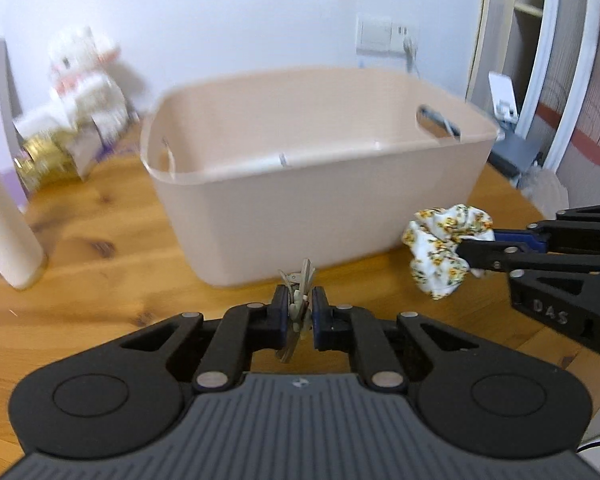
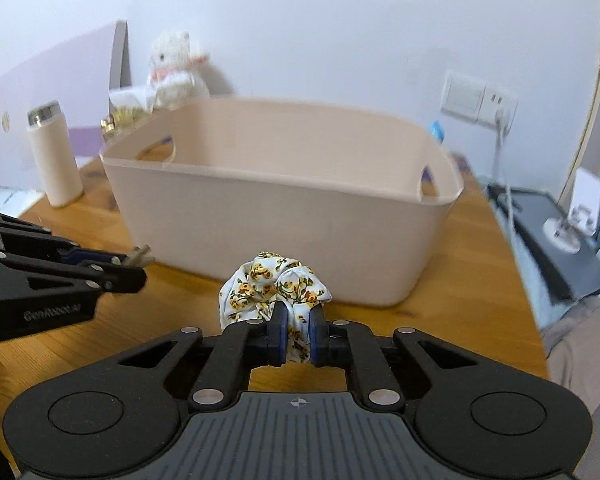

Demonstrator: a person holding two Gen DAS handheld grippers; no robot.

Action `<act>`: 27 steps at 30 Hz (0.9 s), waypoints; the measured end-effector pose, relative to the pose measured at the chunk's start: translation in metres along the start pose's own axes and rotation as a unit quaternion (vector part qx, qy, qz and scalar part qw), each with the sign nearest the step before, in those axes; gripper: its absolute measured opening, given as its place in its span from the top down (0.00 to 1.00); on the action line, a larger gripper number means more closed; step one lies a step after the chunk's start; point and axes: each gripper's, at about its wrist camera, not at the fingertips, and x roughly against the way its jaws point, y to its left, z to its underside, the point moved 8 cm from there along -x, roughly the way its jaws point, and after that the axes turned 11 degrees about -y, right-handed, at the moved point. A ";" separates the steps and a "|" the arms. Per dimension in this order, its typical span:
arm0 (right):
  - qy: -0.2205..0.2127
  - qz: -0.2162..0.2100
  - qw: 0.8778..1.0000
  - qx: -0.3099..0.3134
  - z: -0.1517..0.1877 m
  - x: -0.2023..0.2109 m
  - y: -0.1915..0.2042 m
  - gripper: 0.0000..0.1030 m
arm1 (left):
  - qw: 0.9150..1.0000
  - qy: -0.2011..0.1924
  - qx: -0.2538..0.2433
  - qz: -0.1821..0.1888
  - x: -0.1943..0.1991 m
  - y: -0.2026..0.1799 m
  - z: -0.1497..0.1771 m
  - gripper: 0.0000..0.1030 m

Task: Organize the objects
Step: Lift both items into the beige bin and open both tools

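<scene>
The tabletop (image 1: 100, 240) is varnished wood with knots and a soft sheen. The bin (image 2: 280, 216) is smooth matt pink plastic. The scrunchie (image 2: 272, 284) is crumpled floral cloth. The keys (image 1: 300, 280) look like dull metal. Each hand-held gripper, left (image 1: 300, 312) and right (image 2: 298, 336), is matt black plastic with shiny metal pins. The bottle (image 2: 54, 156) is matt cream with a metal cap. The toy (image 2: 172, 72) is fluffy plush.

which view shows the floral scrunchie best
The right wrist view: the floral scrunchie sits centred and close, pinched in the right gripper. The left wrist view shows it only side-on near the right edge, partly behind a finger.
</scene>
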 end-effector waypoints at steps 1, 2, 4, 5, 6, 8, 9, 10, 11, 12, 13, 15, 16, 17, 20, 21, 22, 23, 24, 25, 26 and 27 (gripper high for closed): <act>-0.008 0.002 1.000 0.001 -0.005 0.005 -0.001 0.91 | 1.000 -0.011 -0.001 -0.003 0.007 0.002 -0.006 0.87; -0.016 0.004 1.000 0.001 -0.010 0.009 -0.001 0.91 | 1.000 -0.020 -0.001 -0.005 0.012 0.001 -0.012 0.87; -0.033 0.007 0.999 0.000 -0.020 0.018 -0.002 0.91 | 0.999 -0.041 -0.002 -0.009 0.024 0.003 -0.024 0.87; -0.041 0.009 0.999 0.001 -0.026 0.022 -0.003 0.91 | 0.999 -0.051 -0.003 -0.012 0.029 0.003 -0.030 0.87; -0.048 0.010 0.999 0.002 -0.030 0.024 -0.004 0.91 | 0.998 -0.059 -0.006 -0.015 0.035 0.004 -0.035 0.87; -0.065 0.014 0.998 0.006 -0.042 0.030 -0.005 0.91 | 0.997 -0.078 -0.010 -0.020 0.043 0.003 -0.048 0.87; -0.072 0.016 0.997 0.007 -0.047 0.032 -0.006 0.91 | 0.996 -0.086 -0.012 -0.022 0.048 0.005 -0.053 0.87; -0.079 0.019 0.997 0.007 -0.051 0.034 -0.008 0.91 | 0.995 -0.093 -0.014 -0.025 0.051 0.005 -0.059 0.87; -0.087 0.022 0.996 0.007 -0.057 0.035 -0.010 0.91 | 0.994 -0.100 -0.015 -0.030 0.052 0.006 -0.065 0.87; -0.093 0.025 0.995 0.006 -0.062 0.036 -0.012 0.91 | 0.994 -0.105 -0.015 -0.034 0.051 0.007 -0.070 0.87; -0.099 0.027 0.995 0.005 -0.067 0.036 -0.014 0.91 | 0.993 -0.108 -0.014 -0.036 0.050 0.009 -0.074 0.87; -0.110 0.033 0.993 0.003 -0.078 0.034 -0.019 0.91 | 0.993 -0.112 -0.011 -0.041 0.044 0.012 -0.082 0.87; -0.115 0.036 0.993 0.003 -0.084 0.032 -0.021 0.91 | 0.992 -0.114 -0.009 -0.044 0.040 0.013 -0.087 0.87; -0.118 0.038 0.992 0.003 -0.088 0.029 -0.023 0.91 | 0.992 -0.116 -0.008 -0.047 0.036 0.015 -0.091 0.87; -0.125 0.045 0.991 0.002 -0.099 0.019 -0.028 0.91 | 0.991 -0.118 -0.008 -0.055 0.021 0.019 -0.104 0.87; -0.125 0.047 0.991 0.002 -0.102 0.014 -0.030 0.91 | 0.991 -0.117 -0.007 -0.058 0.014 0.021 -0.108 0.87; -0.124 0.049 0.991 0.001 -0.104 0.010 -0.032 0.91 | 0.991 -0.115 -0.007 -0.061 0.007 0.023 -0.111 0.87; -0.123 0.051 0.991 -0.001 -0.107 0.004 -0.034 0.91 | 0.992 -0.112 -0.006 -0.063 0.001 0.024 -0.113 0.87; -0.121 0.054 0.991 -0.003 -0.108 -0.002 -0.036 0.91 | 0.992 -0.106 -0.004 -0.065 -0.008 0.026 -0.115 0.87; -0.119 0.056 0.991 -0.004 -0.109 -0.007 -0.037 0.91 | 0.993 -0.100 -0.003 -0.066 -0.017 0.027 -0.115 0.87; -0.115 0.059 0.992 -0.005 -0.109 -0.013 -0.038 0.91 | 0.993 -0.094 -0.004 -0.066 -0.024 0.027 -0.115 0.87; -0.112 0.061 0.992 -0.006 -0.109 -0.019 -0.038 0.91 | 0.994 -0.087 -0.007 -0.067 -0.032 0.027 -0.115 0.87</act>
